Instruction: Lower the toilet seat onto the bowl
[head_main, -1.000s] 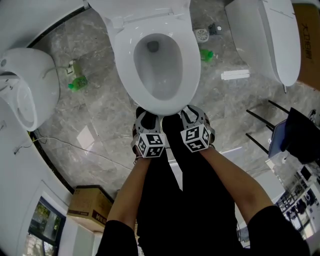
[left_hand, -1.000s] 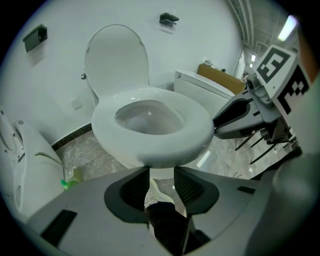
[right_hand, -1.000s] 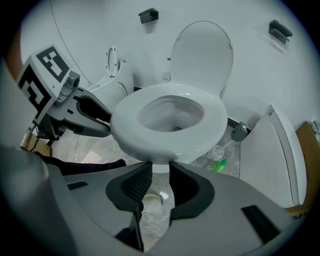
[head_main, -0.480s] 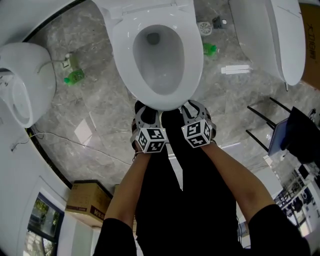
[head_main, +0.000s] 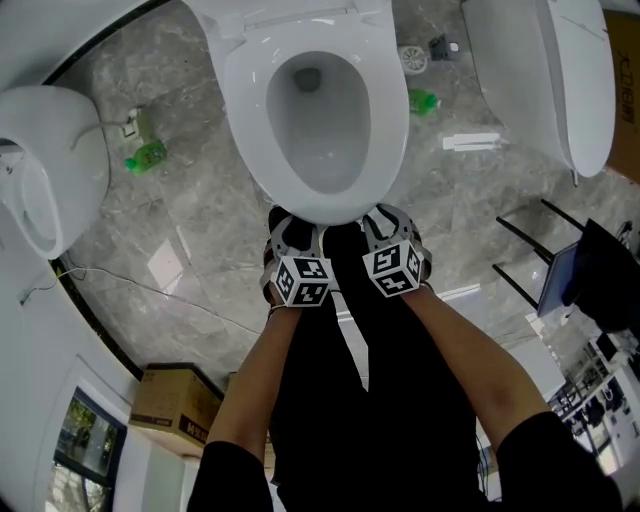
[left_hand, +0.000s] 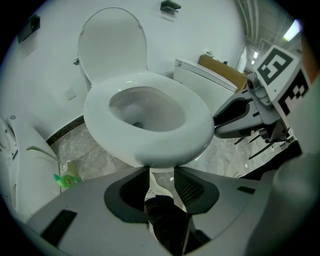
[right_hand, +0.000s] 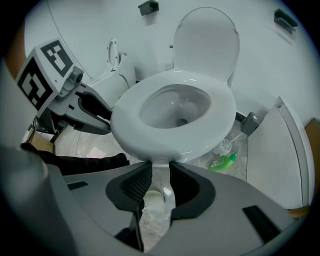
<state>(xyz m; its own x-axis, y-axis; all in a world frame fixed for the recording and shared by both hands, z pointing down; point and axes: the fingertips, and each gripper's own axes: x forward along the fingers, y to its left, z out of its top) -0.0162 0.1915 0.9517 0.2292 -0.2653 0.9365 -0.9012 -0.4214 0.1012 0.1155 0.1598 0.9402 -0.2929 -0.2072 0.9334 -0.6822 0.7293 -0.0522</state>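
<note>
The white toilet seat (head_main: 392, 120) lies flat on the bowl, and its lid (left_hand: 112, 42) stands upright against the wall. Both grippers hang side by side at the bowl's front edge, pointing steeply down. My left gripper (head_main: 296, 240) is open; in the left gripper view the seat's front rim (left_hand: 150, 157) sits just beyond its tips (left_hand: 156, 172), and only a shoe and floor show in the gap. My right gripper (head_main: 385, 232) is open too, with the rim (right_hand: 155, 152) just past its tips (right_hand: 161, 170) and nothing between them.
Another white toilet (head_main: 50, 170) stands at the left and one more (head_main: 540, 70) at the right. Green bottles (head_main: 147, 155) (head_main: 422, 100) and a toilet brush (head_main: 410, 58) lie on the grey marble floor. A cardboard box (head_main: 175, 405) sits behind at the left, a black rack (head_main: 540, 250) at the right.
Both grippers have sunk a little in front of the bowl. The seat stays flat on the bowl throughout.
</note>
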